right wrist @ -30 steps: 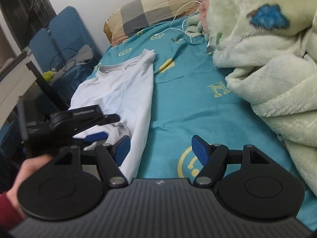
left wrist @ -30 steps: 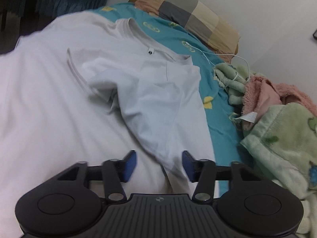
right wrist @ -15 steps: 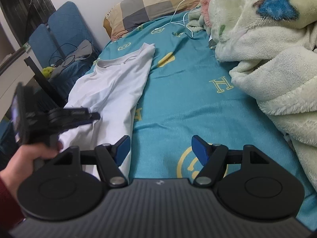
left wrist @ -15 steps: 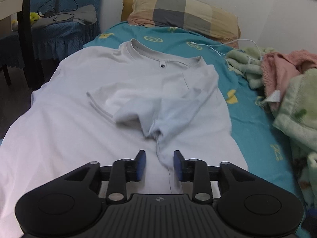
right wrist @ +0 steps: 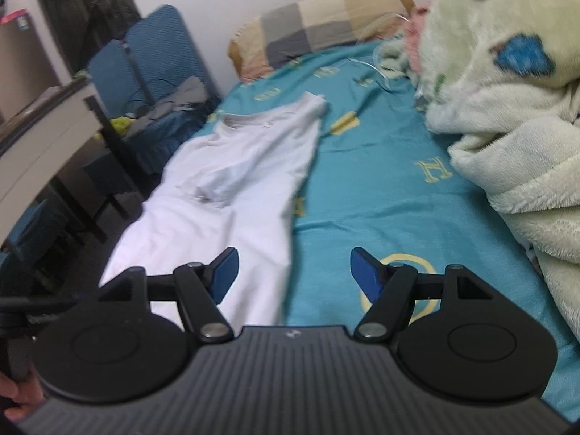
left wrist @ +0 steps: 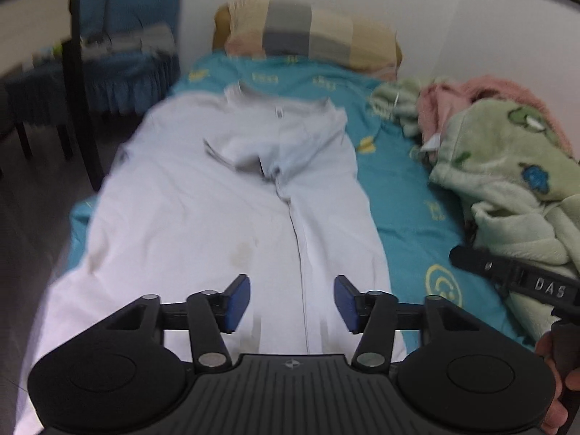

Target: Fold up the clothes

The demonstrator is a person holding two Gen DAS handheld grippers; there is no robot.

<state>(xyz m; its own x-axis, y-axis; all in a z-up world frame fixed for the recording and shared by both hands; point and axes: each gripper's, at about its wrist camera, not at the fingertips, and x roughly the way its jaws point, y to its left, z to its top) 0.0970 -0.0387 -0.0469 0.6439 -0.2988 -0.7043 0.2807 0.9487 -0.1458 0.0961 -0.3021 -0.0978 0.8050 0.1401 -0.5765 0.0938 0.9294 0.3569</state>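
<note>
A white T-shirt [left wrist: 224,217] lies lengthwise on the teal bed sheet [left wrist: 409,195], collar toward the pillow, with its right side folded over the middle and a sleeve bunched near the chest. My left gripper [left wrist: 291,302] hovers open above the shirt's lower part, with nothing between its blue pads. In the right wrist view the same T-shirt [right wrist: 250,181] runs along the bed's left side. My right gripper [right wrist: 291,272] is open over the shirt's right edge and the sheet [right wrist: 380,181], holding nothing.
A checked pillow [left wrist: 311,32] lies at the head of the bed. A heap of green fleece blanket [left wrist: 507,188] and pink fabric [left wrist: 482,94] fills the right side. A blue-covered chair [right wrist: 152,69] and a table [right wrist: 47,137] stand left of the bed.
The left gripper let go of the folded shirt edge, opened wide and drew back toward the hem. The right gripper also pulled back and stayed open.
</note>
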